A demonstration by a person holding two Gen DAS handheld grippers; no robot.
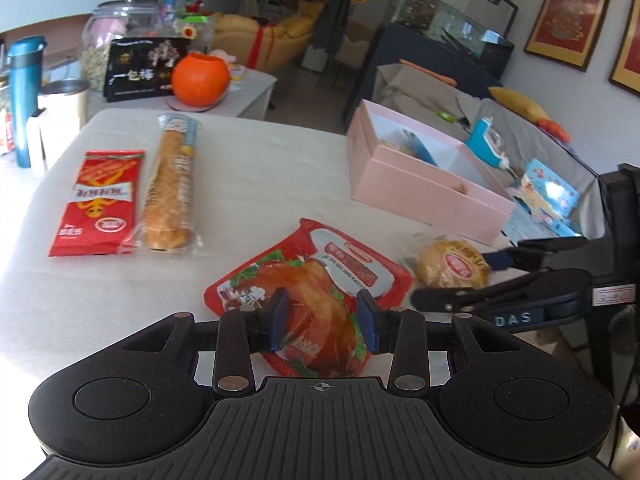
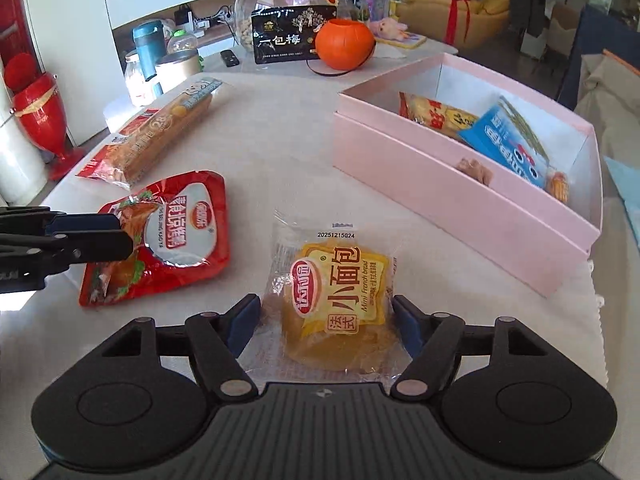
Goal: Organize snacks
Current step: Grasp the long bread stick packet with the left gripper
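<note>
A red roast-duck packet [image 1: 304,280] [image 2: 160,236] lies flat on the white table. My left gripper [image 1: 324,320] [image 2: 96,236] stands open right over its near end, blue pads apart. A clear-wrapped mini French bread [image 2: 336,296] [image 1: 452,268] lies to the packet's right. My right gripper [image 2: 326,322] [image 1: 456,280] is open, one pad on each side of the wrapper, neither squeezing the bread. An open pink box [image 2: 440,188] [image 1: 420,196] at the right holds a yellow-red packet [image 2: 436,114] and a blue packet [image 2: 504,144].
A long bread stick in a wrapper [image 1: 168,188] [image 2: 160,136] and a red packet [image 1: 100,204] lie at the table's far left. Behind them stand an orange pumpkin pot [image 2: 344,46], a black box [image 2: 288,36], a glass jar [image 2: 272,0], a blue bottle [image 1: 24,92] and a cup [image 1: 64,116].
</note>
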